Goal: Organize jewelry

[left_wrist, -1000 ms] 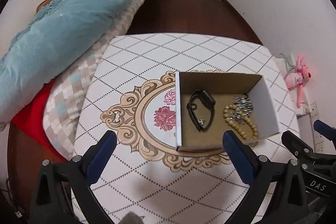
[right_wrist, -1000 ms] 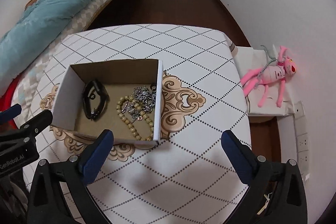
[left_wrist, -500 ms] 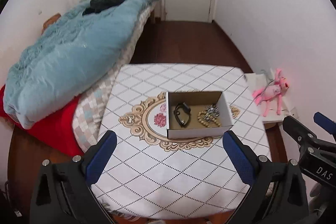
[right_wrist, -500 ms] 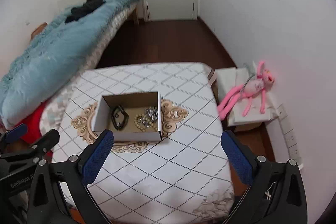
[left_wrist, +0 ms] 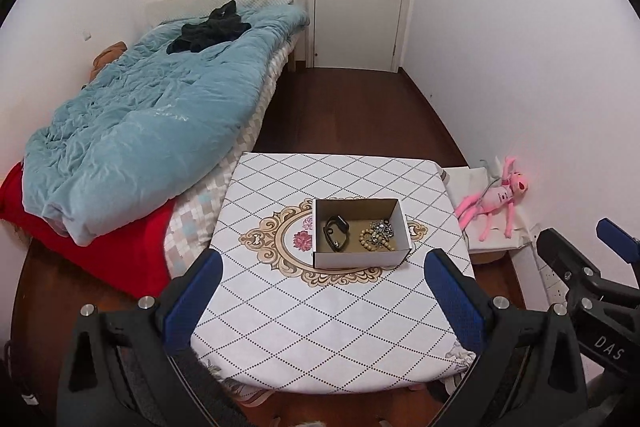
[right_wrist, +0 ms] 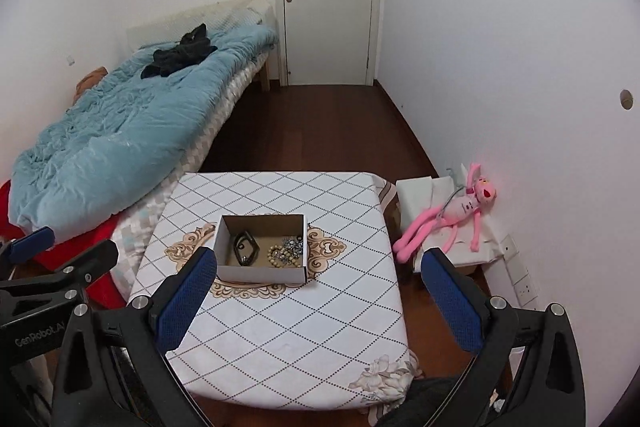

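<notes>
The box (left_wrist: 361, 233) with the jewelry (left_wrist: 376, 234) lies on the bench (left_wrist: 320, 327), ahead of both hand-held grippers, left (left_wrist: 322, 299) and right (right_wrist: 316, 297); both stand apart, empty, about equally near.

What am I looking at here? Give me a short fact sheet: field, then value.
Setting: bedroom, table beside a bed
Box: open cardboard box on the table
In box: black band, bead string, silvery chain
Left gripper: open, empty, held above the table's near side
Right gripper: open, empty
Nearby: pink plush toy by the wall
</notes>
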Demonstrator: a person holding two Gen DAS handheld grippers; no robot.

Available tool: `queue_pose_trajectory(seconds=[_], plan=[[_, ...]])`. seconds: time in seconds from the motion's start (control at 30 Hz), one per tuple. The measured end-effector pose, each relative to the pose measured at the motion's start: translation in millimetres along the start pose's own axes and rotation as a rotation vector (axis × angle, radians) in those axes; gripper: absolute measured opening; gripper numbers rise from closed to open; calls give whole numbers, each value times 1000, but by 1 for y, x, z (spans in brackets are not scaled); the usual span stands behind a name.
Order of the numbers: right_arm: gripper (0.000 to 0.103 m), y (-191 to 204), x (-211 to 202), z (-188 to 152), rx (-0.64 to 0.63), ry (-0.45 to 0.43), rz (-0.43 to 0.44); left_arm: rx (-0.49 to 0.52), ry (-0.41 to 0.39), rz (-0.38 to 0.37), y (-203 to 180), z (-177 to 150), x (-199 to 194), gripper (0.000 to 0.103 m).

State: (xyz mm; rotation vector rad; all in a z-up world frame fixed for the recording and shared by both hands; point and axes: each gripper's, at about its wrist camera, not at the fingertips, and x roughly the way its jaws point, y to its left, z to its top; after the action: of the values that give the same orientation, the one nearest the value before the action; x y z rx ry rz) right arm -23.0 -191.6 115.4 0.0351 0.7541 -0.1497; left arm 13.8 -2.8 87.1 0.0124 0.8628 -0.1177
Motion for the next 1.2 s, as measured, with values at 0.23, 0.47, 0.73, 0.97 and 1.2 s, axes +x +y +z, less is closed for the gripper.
queue_pose_trajectory(seconds=[0.23, 0.47, 0.73, 0.97, 1.2], plan=[[103, -3, -12, -2, 5, 6, 9, -6, 19, 12, 2, -6, -3, 103], [103, -4, 5, -5, 17, 43, 20, -7, 66, 22, 0, -6, 16, 103], [103, -4, 50, 5, 10, 91, -6, -10, 105, 57, -1, 4, 51, 103], [103, 3, 98, 12, -13, 150, -7, -7, 151, 73, -3, 11, 84, 103], [103, 8, 132, 14, -21, 194, -12, 1, 202, 74, -4, 16, 108, 103]])
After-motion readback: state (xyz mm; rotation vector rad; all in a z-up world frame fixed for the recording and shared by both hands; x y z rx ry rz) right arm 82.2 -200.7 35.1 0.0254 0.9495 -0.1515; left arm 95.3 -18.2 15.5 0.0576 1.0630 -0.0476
